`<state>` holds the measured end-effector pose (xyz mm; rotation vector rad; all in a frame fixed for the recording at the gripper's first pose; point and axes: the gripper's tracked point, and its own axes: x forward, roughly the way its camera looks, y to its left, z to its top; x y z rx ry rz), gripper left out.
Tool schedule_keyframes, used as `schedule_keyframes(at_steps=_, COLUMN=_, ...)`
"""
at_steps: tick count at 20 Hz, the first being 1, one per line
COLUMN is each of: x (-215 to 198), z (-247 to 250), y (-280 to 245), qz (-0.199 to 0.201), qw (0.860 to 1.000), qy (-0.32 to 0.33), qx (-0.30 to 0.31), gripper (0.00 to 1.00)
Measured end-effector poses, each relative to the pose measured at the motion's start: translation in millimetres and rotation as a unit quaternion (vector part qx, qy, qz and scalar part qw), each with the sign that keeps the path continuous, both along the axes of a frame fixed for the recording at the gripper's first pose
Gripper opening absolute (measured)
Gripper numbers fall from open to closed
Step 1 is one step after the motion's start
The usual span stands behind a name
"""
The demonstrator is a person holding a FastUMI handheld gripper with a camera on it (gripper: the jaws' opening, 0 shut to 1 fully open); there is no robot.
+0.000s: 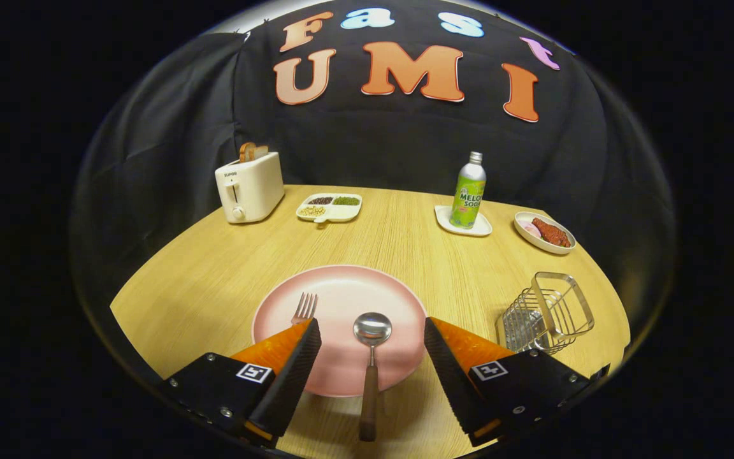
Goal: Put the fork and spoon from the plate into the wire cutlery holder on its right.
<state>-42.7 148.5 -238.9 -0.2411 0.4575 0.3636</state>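
Observation:
A pink plate (341, 293) lies on the wooden table just ahead of my fingers. On it rests a spoon (371, 357), bowl away from me, its brown handle running back off the plate's near rim between my two fingers. A fork (304, 308) lies on the plate's left part, its tines showing past my left fingertip (306, 344), which covers its handle. The wire cutlery holder (548, 312) stands to the plate's right, beyond my right finger (450, 350). My gripper (372, 331) is open, hovering over the plate's near side, touching neither utensil.
At the table's back stand a cream toaster (249, 187) with toast, a divided dish of beans (329, 206), a green soda bottle (468, 191) on a white coaster, and a small dish of food (544, 232). The table's round edge (618, 319) runs close behind the holder.

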Motion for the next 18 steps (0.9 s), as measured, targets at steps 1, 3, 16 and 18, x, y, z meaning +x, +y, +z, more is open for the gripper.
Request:
schedule_keyframes(at_steps=1, x=-0.3, z=-4.7, y=0.5, qz=0.001, qw=1.0, qy=0.005, qx=-0.003, gripper=0.96)
schedule_keyframes(at_steps=3, x=-1.1, z=-12.3, y=-0.7, qz=0.001, qw=1.0, qy=0.016, qx=-0.01, gripper=0.89)
schedule_keyframes(at_steps=16, x=-2.2, z=-44.8, y=-4.7, qz=-0.007, qw=0.997, qy=0.061, qx=-0.038, gripper=0.33)
schedule_keyframes(at_steps=18, x=-1.9, z=-47.2, y=-4.1, qz=-0.005, qw=0.997, qy=0.063, qx=-0.043, gripper=0.28)
